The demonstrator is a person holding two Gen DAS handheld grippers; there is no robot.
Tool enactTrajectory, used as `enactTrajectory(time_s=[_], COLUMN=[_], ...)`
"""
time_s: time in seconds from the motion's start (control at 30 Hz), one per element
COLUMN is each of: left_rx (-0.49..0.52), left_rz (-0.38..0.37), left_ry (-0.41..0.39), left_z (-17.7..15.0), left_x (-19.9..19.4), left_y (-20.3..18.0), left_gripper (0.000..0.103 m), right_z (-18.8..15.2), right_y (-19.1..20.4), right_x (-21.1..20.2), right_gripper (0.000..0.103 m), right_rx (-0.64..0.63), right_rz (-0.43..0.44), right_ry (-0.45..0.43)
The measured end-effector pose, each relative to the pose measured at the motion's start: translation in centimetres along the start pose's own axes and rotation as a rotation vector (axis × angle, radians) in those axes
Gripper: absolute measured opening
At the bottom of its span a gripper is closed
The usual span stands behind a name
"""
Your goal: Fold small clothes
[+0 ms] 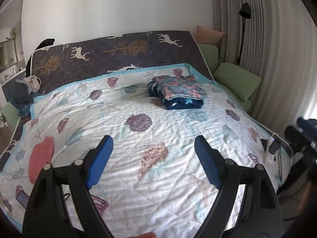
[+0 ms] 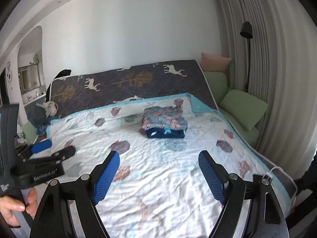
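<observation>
On the bed (image 1: 158, 178), over a white quilt printed with shells, a small pile of folded clothes (image 1: 176, 91) lay toward the far side, near the dark headboard cover with deer (image 1: 118, 53). The top piece was a flowered garment (image 2: 165, 118), and under it sat a dark blue one (image 2: 165, 133), both already folded flat. At the left edge of the quilt, well apart from the pile, a salmon-pink cloth (image 1: 40, 158) lay loose and not yet folded; it looked like the next piece to take.

Such small clothes would be light, soft and limp. They should not slip much on the quilt, but they would sag and bunch when lifted at one point only. I judged that the pink cloth was best taken at two corners or along one hem, one hand-held gripper on each, so that it hung straight.

The left hand-held gripper (image 1: 153, 160) stood wide open, with its blue pads far from each other and only bare quilt between them; it held nothing. The right hand-held gripper (image 2: 158, 173) was also wide open and empty. Both pointed forward and somewhat down over the near half of the bed, side by side, with the pile well ahead of them. In the right wrist view the left one appeared at the left border, carried by a person's hand (image 2: 13, 204) whose fingers were wrapped around the handle. Green pillows (image 1: 237, 81) rested by the curtain.
</observation>
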State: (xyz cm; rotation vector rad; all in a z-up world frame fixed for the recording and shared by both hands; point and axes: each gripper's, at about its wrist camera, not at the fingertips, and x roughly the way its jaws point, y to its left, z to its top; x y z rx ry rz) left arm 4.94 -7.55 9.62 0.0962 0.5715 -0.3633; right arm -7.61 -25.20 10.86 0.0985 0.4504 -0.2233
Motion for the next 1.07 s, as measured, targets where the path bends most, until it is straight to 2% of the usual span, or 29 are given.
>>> enactTrajectory(time_s=[0.07, 0.27, 0.6, 1.07], left_rx=[0.005, 0.008, 0.030, 0.043], left_rz=[-0.011, -0.012, 0.013, -0.008], left_ry=[0.001, 0.025, 0.056, 0.066], left_z=[-0.5, -1.9, -2.6, -2.5], left_x=[-0.4, 0.0, 0.7, 1.1], left_y=[-0.5, -1.2, -2.1, -2.9], left_gripper=[0.084, 0.084, 0.084, 0.084], right_z=[-0.9, -1.8, -2.8, -2.8], right_y=[0.2, -0.1, -0.6, -1.0], right_x=[-0.5, -0.1, 1.1, 2.1], right_gripper=[0.085, 0.085, 0.086, 0.086], right_rx=[0.004, 0.006, 0.045, 0.047], right_rz=[-0.004, -0.100, -0.076, -0.086], right_ry=[0.005, 0.000, 0.043, 0.050])
